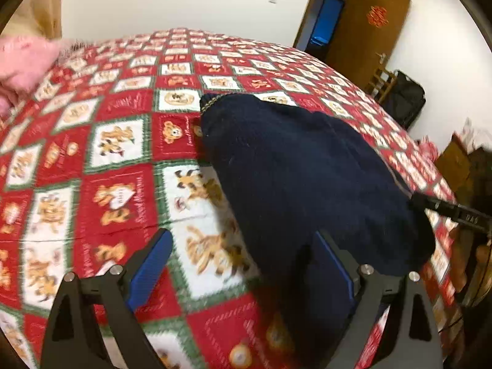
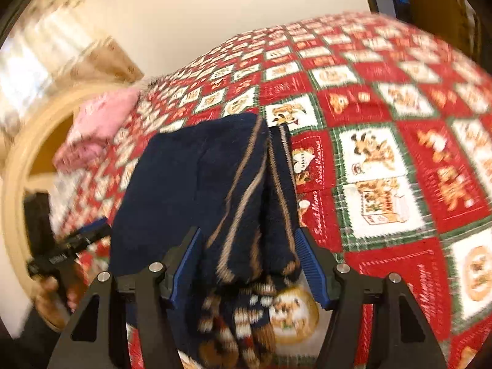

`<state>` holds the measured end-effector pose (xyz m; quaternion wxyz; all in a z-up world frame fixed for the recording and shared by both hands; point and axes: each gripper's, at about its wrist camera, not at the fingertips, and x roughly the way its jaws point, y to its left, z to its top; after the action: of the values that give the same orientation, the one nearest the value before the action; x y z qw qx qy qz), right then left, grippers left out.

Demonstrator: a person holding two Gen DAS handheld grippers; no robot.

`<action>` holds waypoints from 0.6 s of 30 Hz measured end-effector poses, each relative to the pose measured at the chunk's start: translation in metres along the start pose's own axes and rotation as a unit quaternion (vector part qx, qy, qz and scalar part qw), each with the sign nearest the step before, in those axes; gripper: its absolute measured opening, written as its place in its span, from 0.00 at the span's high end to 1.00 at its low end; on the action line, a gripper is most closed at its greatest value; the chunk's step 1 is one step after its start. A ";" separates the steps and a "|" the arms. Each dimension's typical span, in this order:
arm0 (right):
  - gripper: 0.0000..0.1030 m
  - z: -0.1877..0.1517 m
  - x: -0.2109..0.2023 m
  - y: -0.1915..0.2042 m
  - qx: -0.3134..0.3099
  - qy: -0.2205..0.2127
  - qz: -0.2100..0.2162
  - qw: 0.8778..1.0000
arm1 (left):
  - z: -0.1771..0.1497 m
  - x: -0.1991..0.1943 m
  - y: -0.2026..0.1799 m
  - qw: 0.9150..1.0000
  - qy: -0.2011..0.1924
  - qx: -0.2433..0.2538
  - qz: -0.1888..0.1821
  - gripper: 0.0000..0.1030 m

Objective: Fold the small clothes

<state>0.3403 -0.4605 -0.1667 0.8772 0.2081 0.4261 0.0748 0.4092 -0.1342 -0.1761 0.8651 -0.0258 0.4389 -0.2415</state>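
Left tongs [image 1: 243, 267] spread wide, holding nothing, navy sweater [image 1: 301, 166] just past the right finger on the quilt [image 1: 117, 153]. Right tongs [image 2: 250, 264] partly open, straddling the sweater's striped edge, pads not pressing.

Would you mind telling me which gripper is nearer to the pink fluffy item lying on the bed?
Left. The left gripper hangs open on the side where the pink item lies; the right gripper straddles the navy garment, farther away.

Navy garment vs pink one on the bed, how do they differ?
The navy garment is dark knit with tan stripes; the pink one is plain and fluffy. The navy garment lies in front of both grippers; the pink one sits far off at the bed's edge. Both rest on the red patterned bedspread.
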 end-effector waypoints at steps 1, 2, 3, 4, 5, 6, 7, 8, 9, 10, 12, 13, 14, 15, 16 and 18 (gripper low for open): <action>0.39 0.002 0.004 -0.001 0.008 0.003 0.008 1.000 | 0.003 0.004 0.001 1.000 0.002 -0.009 -0.010 0.09; 0.38 0.006 0.010 -0.006 0.020 0.006 0.015 1.000 | 0.006 0.008 0.001 1.000 0.003 -0.014 -0.016 0.09; 0.38 0.009 0.017 -0.011 0.032 0.010 0.019 0.999 | 0.009 0.013 0.001 1.000 0.004 -0.017 -0.020 0.09; 0.38 0.011 0.021 -0.015 0.041 0.013 0.025 0.999 | 0.010 0.016 0.000 1.000 0.006 -0.017 -0.022 0.09; 0.38 0.014 0.029 -0.021 0.053 0.021 0.037 0.998 | 0.013 0.022 -0.001 1.000 0.008 -0.017 -0.025 0.09; 0.38 0.015 0.035 -0.023 0.057 0.027 0.043 0.997 | 0.014 0.025 0.000 0.999 0.010 -0.019 -0.029 0.09; 0.38 0.017 0.040 -0.025 0.060 0.032 0.046 0.997 | 0.016 0.030 0.000 0.999 0.013 -0.024 -0.039 0.09; 0.36 0.017 0.045 -0.028 0.064 0.035 0.047 0.996 | 0.018 0.035 0.002 0.998 0.018 -0.032 -0.050 0.09; 0.34 0.016 0.047 -0.030 0.068 0.035 0.049 0.996 | 0.019 0.038 0.003 0.998 0.020 -0.037 -0.056 0.09; 0.33 0.016 0.048 -0.032 0.071 0.035 0.052 0.995 | 0.021 0.042 0.004 0.997 0.022 -0.041 -0.065 0.09; 0.33 0.016 0.049 -0.035 0.070 0.031 0.060 0.995 | 0.022 0.047 0.007 0.995 0.022 -0.050 -0.078 0.07; 0.33 0.017 0.049 -0.036 0.069 0.029 0.062 0.995 | 0.023 0.048 0.008 0.995 0.022 -0.053 -0.084 0.06; 0.33 0.017 0.051 -0.038 0.072 0.029 0.069 0.995 | 0.023 0.050 0.009 0.994 0.023 -0.056 -0.089 0.04; 0.33 0.017 0.054 -0.039 0.077 0.032 0.076 0.994 | 0.024 0.054 0.011 0.993 0.025 -0.061 -0.095 0.02; 0.33 0.017 0.056 -0.039 0.078 0.033 0.085 0.993 | 0.023 0.058 0.011 0.993 0.028 -0.063 -0.101 0.02; 0.33 0.017 0.060 -0.035 0.066 0.038 0.100 0.992 | 0.024 0.066 0.012 0.990 0.036 -0.069 -0.117 0.01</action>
<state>0.3897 -0.4788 -0.2151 0.8329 0.3044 0.4401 0.1412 0.4652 -0.1567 -0.2135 0.8108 -0.1280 0.4792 -0.3107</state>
